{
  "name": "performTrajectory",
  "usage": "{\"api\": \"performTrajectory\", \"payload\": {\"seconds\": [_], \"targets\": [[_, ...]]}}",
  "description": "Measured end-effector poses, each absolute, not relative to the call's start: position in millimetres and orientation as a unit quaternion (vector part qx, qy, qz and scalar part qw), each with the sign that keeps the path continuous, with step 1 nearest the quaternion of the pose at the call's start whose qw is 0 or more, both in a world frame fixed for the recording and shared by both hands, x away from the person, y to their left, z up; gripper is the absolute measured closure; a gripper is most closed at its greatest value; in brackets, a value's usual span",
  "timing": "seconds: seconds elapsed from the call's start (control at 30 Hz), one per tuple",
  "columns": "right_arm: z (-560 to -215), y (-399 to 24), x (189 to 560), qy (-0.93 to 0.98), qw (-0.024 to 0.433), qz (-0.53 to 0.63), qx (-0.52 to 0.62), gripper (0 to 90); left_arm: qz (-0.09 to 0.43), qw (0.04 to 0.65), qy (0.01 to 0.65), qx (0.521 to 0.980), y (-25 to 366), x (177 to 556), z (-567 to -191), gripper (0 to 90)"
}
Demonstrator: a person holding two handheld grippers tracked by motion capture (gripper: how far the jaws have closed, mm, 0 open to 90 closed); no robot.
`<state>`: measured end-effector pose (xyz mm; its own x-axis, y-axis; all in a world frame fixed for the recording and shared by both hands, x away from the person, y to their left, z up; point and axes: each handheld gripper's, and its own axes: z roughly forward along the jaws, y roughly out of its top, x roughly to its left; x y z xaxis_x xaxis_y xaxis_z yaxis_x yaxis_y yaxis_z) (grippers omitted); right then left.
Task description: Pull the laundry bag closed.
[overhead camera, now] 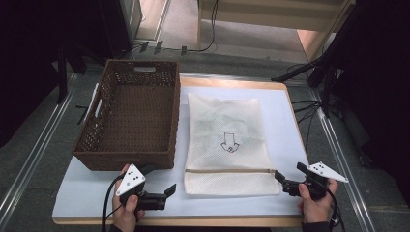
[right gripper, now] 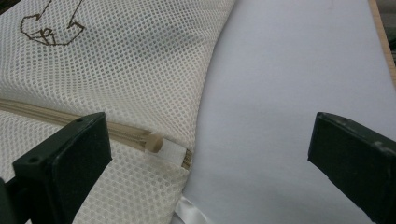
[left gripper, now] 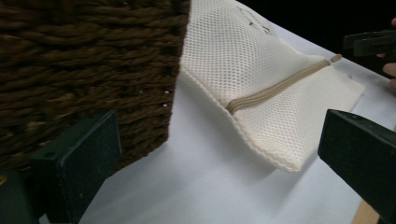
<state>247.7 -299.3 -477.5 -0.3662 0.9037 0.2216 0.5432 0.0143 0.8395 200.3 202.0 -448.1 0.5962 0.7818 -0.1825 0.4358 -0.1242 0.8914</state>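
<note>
Mesh laundry bag (overhead camera: 226, 145), cream-coloured and flat, is noted lying on the white sheet (overhead camera: 285, 125) that covers the tabletop (overhead camera: 232, 83), just right of a brown woven basket (overhead camera: 130, 116); the two are set side by side with a narrow gap or none, which cannot be told from the high view. The basket is seen to be the largest item, rectangular, with handle slots in its walls, and it occupies the left half of the sheet. A dark outline drawing (overhead camera: 229, 143) is marked near the middle of the bag, and a tan zipper (overhead camera: 229, 170) is run across it near the end closest to the person. The zipper's pull end (right gripper: 154, 143) is recorded at the bag's right edge, beside a small white tab. The left gripper (overhead camera: 159, 181) is held in a hand (overhead camera: 126, 210) at the near edge of the tabletop, in front of the basket's near right corner, with its jaws spread wide and nothing between them; the basket wall and the bag's near left corner are framed in the left gripper view. The right gripper (overhead camera: 286, 176) is held by the other hand (overhead camera: 315, 205) just beside the bag's near right corner, jaws likewise spread apart, the zipper end lying close by one jaw in the right gripper view but not pinched.
</note>
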Motion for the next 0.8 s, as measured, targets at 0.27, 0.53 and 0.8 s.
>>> {"api": "performTrajectory", "payload": {"seconds": [0.27, 0.53, 0.8], "targets": [[-479, -308, 248, 0.68, 0.198, 0.46, 0.535, 0.0, 0.171, 0.53, 0.42, 0.717, 220, 197, -449, 0.0], [-480, -315, 248, 0.681, 0.199, 0.456, 0.538, 0.0, 0.182, 0.531, 0.438, 0.702, 240, 196, -449, 0.0], [-482, -324, 248, 0.673, 0.201, 0.456, 0.547, 0.0, 0.195, 0.532, 0.461, 0.683, 264, 195, -450, 0.0]]}}
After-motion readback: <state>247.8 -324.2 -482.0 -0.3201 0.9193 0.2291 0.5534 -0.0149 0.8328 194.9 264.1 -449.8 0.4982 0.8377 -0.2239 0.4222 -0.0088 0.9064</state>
